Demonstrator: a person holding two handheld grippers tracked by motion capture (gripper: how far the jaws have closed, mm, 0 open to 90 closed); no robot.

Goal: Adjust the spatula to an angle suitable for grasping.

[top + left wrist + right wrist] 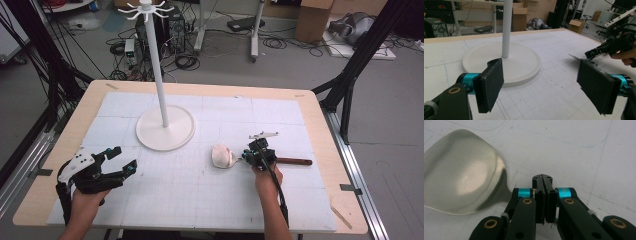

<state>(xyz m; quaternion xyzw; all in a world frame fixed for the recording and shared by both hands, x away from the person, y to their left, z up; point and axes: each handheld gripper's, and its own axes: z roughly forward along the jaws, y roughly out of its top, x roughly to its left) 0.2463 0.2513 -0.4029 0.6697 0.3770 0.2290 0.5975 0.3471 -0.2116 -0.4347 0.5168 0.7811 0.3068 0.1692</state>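
Observation:
A spatula lies on the white gridded mat, its shiny metal blade (223,156) to the left and its dark wooden handle (295,161) to the right. My right gripper (248,153) sits over the thin neck between them, jaws pressed flat together. In the right gripper view the blade (464,172) spreads out at the left and its neck runs under the left finger; nothing shows between the pads (539,202). My left gripper (125,159) rests at the mat's near left, wide open and empty (540,82). It faces a white stand (524,62).
The white stand has a round base (165,127), a tall pole (159,75) and hooks at the top, at the mat's back centre. The wooden table edge (320,150) borders the mat. Black frame legs, cables and boxes sit on the floor beyond.

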